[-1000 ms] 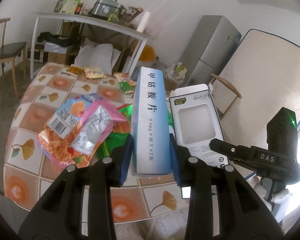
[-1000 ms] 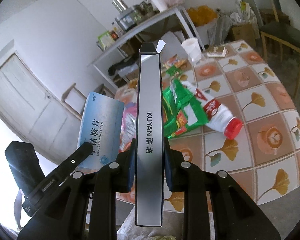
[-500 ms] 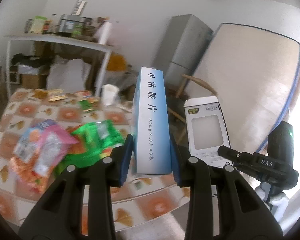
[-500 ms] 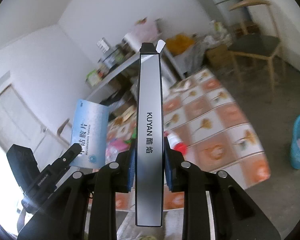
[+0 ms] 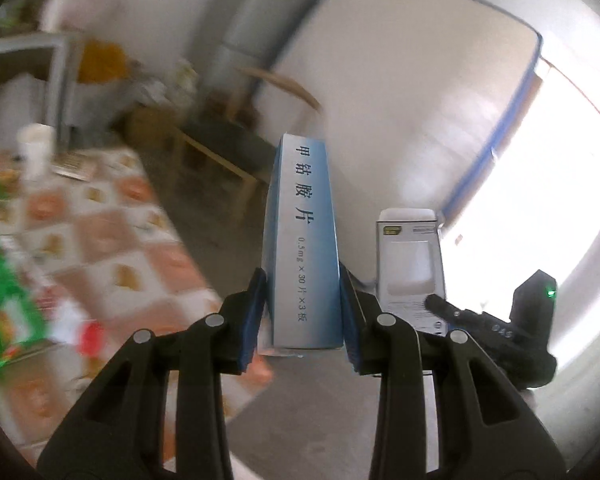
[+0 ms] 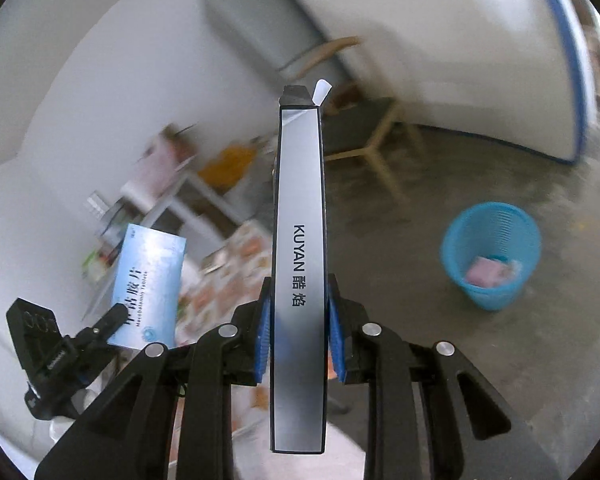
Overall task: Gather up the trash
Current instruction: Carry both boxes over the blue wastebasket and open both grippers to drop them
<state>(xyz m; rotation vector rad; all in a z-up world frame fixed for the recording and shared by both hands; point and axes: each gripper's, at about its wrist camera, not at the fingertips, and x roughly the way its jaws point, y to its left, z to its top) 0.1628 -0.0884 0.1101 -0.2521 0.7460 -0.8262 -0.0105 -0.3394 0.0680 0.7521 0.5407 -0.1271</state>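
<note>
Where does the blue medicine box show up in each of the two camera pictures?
Left wrist view: blue medicine box stands centre, clamped in the left hand-held gripper.
Right wrist view: it appears lower left, seen broadside.
Shared landmark: the grey fridge near the top of both.

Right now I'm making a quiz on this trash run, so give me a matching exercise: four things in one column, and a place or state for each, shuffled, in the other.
Things:
1. blue medicine box
2. silver KUYAN box
3. blue wastebasket
4. white paper cup

Places or states:
A. stands on the floor, with pink trash inside
B. clamped in the right claw
C. stands on the patterned table
D. clamped in the left claw

Pairs: 1-D, 2-B, 3-A, 4-C
</note>
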